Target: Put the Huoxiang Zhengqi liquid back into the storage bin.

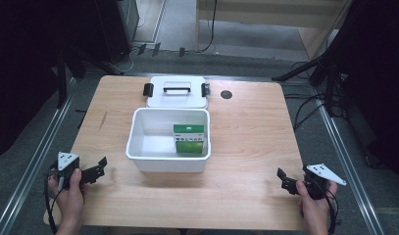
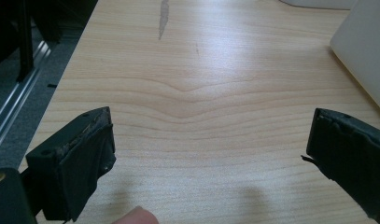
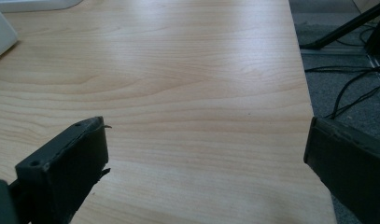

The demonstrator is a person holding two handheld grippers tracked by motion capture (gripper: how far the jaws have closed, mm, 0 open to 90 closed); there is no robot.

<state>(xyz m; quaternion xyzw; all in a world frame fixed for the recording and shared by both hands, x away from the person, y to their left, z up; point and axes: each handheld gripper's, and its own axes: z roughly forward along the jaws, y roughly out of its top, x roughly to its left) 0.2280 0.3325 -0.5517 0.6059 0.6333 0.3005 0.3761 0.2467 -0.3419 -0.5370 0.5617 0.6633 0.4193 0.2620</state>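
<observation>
At the near corners of the bench (image 1: 246,147), the left hand-held gripper (image 1: 100,166) and right hand-held gripper (image 1: 283,178) sit wide open and empty, apparently parked clear of the white box (image 1: 138,132) at mid-bench holding a green carton (image 1: 189,139), its lid (image 1: 177,91) behind

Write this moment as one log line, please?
left claw: open, idle | right claw: open, idle | green box: inside white bin | lid: behind bin

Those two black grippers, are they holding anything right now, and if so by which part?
Nothing is held. The left gripper and the right gripper are both open over bare table, apart from the white bin.
</observation>
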